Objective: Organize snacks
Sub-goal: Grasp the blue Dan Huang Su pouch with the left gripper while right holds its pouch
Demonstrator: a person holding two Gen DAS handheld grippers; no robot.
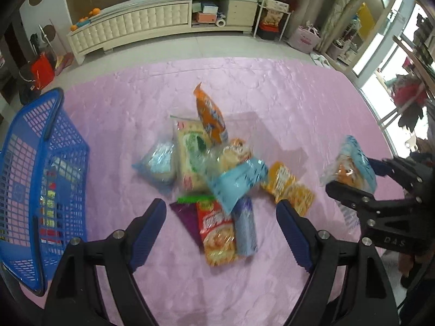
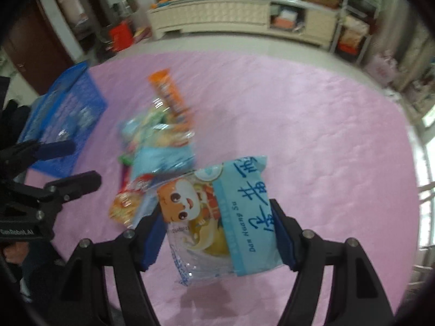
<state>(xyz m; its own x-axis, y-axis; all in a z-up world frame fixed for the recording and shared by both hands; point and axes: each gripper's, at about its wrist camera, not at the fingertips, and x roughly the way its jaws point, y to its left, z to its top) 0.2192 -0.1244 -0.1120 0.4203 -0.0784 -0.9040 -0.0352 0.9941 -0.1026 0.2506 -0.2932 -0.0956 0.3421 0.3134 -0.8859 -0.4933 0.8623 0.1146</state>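
A pile of snack packets (image 1: 214,174) lies on the pink cloth (image 1: 299,103): an orange packet (image 1: 210,114), a light blue one (image 1: 235,182), a red and orange one (image 1: 217,233), a yellow one (image 1: 288,187). My left gripper (image 1: 221,233) is open and empty, just above the near end of the pile. My right gripper (image 2: 217,239) is shut on a light blue snack packet with a cartoon face (image 2: 217,217) and holds it above the cloth; it shows at the right of the left wrist view (image 1: 350,168). A blue basket (image 1: 40,179) stands at the left.
A cream cabinet (image 1: 163,21) stands on the floor beyond the cloth. The basket also shows in the right wrist view (image 2: 65,119), with the left gripper (image 2: 70,163) in front of it. Windows and clutter are at the right.
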